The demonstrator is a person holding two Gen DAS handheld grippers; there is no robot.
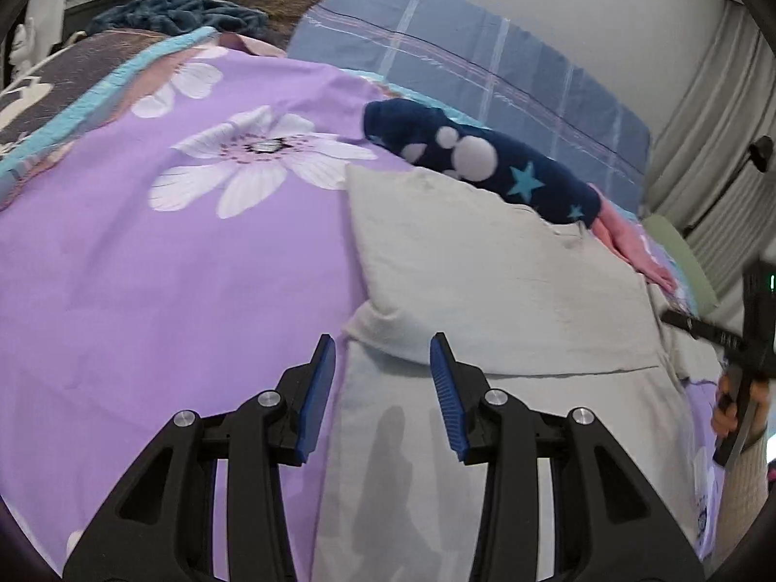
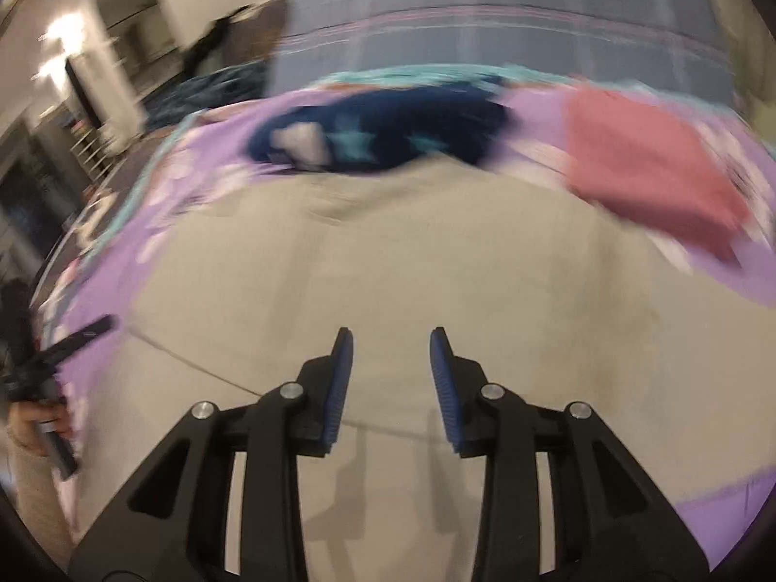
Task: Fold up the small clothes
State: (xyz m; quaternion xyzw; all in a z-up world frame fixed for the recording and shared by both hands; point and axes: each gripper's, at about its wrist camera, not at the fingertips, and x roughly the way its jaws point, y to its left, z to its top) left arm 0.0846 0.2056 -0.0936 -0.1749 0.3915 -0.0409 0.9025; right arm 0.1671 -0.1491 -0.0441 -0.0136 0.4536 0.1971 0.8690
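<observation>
A beige garment (image 1: pixel 509 300) lies partly folded on the purple flowered bedspread (image 1: pixel 145 291), its upper layer doubled over the lower one. My left gripper (image 1: pixel 383 339) hovers open over the garment's left edge where the fold sits, with nothing between its blue pads. In the blurred right wrist view my right gripper (image 2: pixel 390 334) is open above the middle of the same beige garment (image 2: pixel 436 252), also holding nothing. A fuzzy navy garment (image 1: pixel 485 155) with stars and a white paw print lies behind it. A pink garment (image 2: pixel 645 174) lies at the back right.
A blue plaid cushion (image 1: pixel 460 58) runs along the far side of the bed, and a dark teal blanket (image 1: pixel 179 12) is bunched at the back left. Grey curtains (image 1: pixel 718 145) hang at the right. A hand (image 1: pixel 737 407) shows at the right edge.
</observation>
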